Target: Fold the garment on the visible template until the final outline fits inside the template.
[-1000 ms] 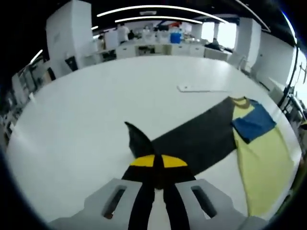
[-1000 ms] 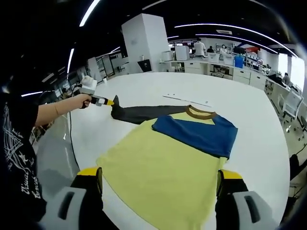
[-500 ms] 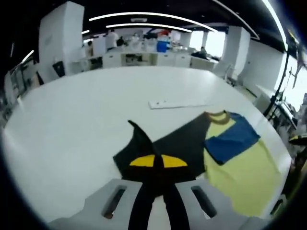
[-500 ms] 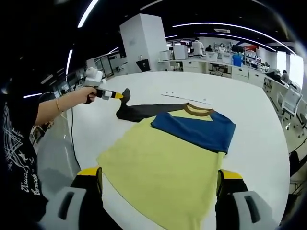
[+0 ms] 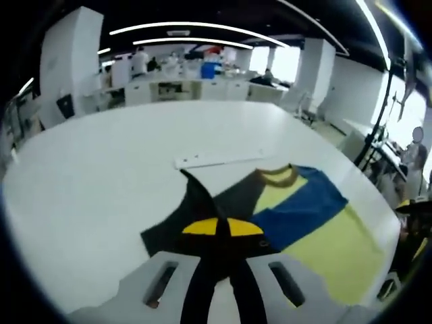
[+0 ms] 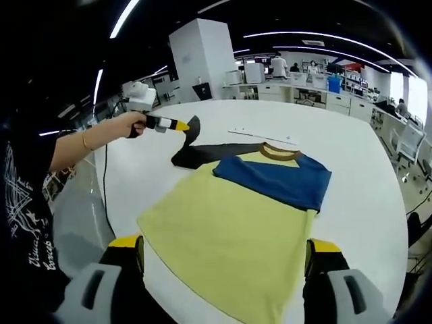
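A shirt with a yellow body (image 6: 229,229), a brown collar (image 6: 280,154) and a blue sleeve (image 6: 273,179) folded across its chest lies flat on the white table (image 6: 351,155). Its dark sleeve (image 6: 202,154) is lifted at the end, where my left gripper (image 6: 182,125) is shut on it, held by a hand. In the left gripper view the shut left gripper (image 5: 223,227) pinches the dark sleeve (image 5: 202,206), with the yellow body (image 5: 324,246), the blue sleeve (image 5: 304,206) and the collar (image 5: 280,177) beyond to the right. My right gripper (image 6: 226,260) stands open above the shirt's hem, holding nothing.
A thin white strip (image 6: 260,137) lies on the table beyond the collar, also seen as a white strip (image 5: 216,158) from the left. The person's arm (image 6: 81,148) reaches in from the left. Desks, people and pillars stand far behind the table.
My left gripper has carried the dark sleeve's end up and inward, towards the shirt's body, so the sleeve is shorter and bunched. The right gripper has stayed open and still.
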The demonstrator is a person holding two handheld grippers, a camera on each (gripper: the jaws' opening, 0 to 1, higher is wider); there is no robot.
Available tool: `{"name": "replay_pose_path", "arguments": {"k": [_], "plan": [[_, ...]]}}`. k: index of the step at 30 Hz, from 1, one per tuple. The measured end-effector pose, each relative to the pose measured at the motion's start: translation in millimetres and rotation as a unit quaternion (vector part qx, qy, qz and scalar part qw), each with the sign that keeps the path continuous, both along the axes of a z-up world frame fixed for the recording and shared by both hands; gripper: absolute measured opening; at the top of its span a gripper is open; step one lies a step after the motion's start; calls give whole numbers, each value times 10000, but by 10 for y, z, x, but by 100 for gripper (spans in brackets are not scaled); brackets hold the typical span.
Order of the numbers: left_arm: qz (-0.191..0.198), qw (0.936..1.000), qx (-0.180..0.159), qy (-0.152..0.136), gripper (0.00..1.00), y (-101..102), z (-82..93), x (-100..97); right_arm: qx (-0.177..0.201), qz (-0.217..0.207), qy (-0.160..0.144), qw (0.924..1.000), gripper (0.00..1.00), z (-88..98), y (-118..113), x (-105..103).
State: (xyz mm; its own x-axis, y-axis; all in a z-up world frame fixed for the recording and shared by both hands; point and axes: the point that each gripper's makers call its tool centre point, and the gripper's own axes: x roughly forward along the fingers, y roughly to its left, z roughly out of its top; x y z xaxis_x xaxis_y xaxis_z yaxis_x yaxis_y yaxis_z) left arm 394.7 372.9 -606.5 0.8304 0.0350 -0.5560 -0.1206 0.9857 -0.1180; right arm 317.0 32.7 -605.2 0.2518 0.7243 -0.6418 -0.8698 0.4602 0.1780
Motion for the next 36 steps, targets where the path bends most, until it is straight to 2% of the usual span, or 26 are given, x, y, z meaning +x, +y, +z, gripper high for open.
{"name": "replay_pose_path", "arguments": {"k": [2, 4, 8, 12, 36], "plan": [[-103, 9999, 12, -43, 0, -94, 27, 57, -4, -2, -6, 10000, 99, 0, -2, 2], [-241, 9994, -67, -247, 0, -195, 79, 141, 6, -12, -6, 10000, 99, 3, -1, 4], [-360, 9991, 16, -243, 0, -308, 91, 196, -7, -3, -13, 10000, 99, 2, -5, -1], [-538, 9976, -156, -417, 0, -505, 152, 292, -23, -1, -8, 10000, 99, -8, -14, -2], [-1252, 9894, -441, -586, 0, -1368, 272, 733, -124, -18, -3, 9999, 99, -15, -58, 23]]}}
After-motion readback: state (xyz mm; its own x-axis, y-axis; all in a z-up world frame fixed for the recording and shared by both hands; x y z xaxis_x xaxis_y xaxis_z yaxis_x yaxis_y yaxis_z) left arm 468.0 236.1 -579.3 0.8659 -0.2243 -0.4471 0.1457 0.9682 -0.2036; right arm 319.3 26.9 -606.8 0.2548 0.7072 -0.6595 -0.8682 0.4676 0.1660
